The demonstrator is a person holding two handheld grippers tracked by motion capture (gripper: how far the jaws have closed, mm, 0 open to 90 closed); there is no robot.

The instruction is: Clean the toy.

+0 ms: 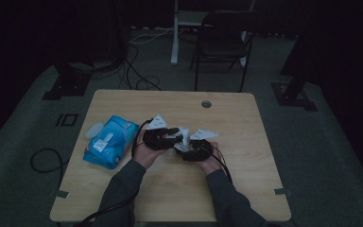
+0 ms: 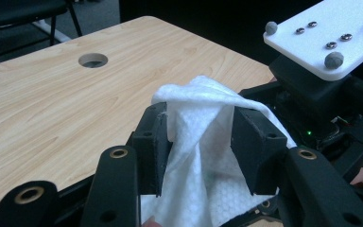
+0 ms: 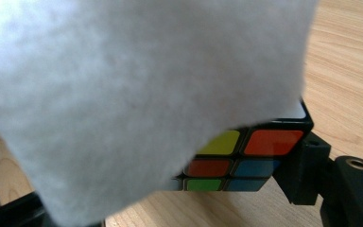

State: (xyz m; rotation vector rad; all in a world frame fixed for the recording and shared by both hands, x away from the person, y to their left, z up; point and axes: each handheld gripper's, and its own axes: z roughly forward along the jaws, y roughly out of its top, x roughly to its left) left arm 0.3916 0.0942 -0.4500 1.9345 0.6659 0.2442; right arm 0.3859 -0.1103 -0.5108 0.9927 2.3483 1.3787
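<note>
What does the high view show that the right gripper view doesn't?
The high view adds the blue wipes pack lying on the left part of the table, the black chair beyond it, and the person's grey sleeves. The right gripper view adds a colour cube with yellow, orange, red, blue and green squares, half hidden under the white wipe. Both share that wipe and the wooden tabletop.
</note>
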